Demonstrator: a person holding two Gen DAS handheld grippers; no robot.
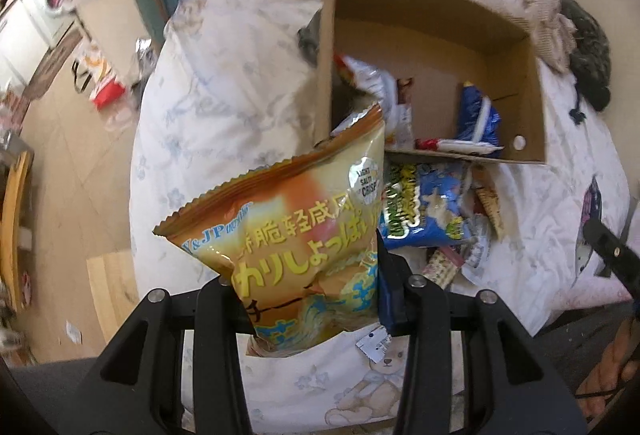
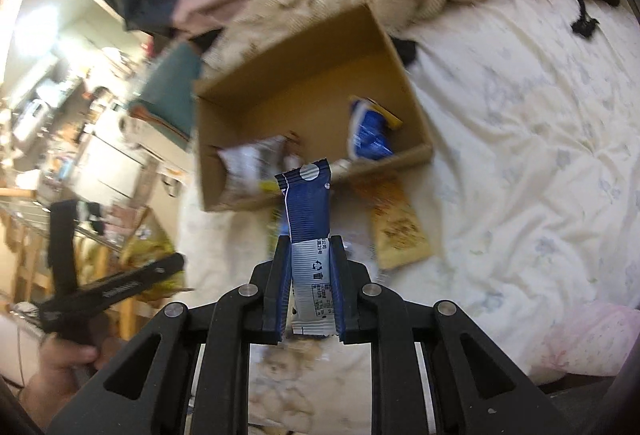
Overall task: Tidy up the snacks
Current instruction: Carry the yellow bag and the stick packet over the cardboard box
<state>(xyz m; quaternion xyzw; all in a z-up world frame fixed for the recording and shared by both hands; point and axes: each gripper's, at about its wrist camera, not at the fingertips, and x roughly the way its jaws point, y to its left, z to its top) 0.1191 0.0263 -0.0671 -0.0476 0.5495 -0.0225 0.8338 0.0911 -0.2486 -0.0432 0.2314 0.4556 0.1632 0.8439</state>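
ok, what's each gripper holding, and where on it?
Left gripper: orange chip bag, pinched at its lower end. Right gripper: blue snack bar, pinched at its silver end.

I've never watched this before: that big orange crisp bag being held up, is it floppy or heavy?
Probably light: the orange crisp bag stands upward from a pinch near its bottom in the left tool. Likely puffy rather than limp, since it keeps its shape. The glossy film looks slippery, and hard squeezing might crush the crisps.

Orange-yellow chip bag [image 1: 304, 235], blue-silver wrapper [image 2: 310, 219], brown box [image 1: 432, 15]
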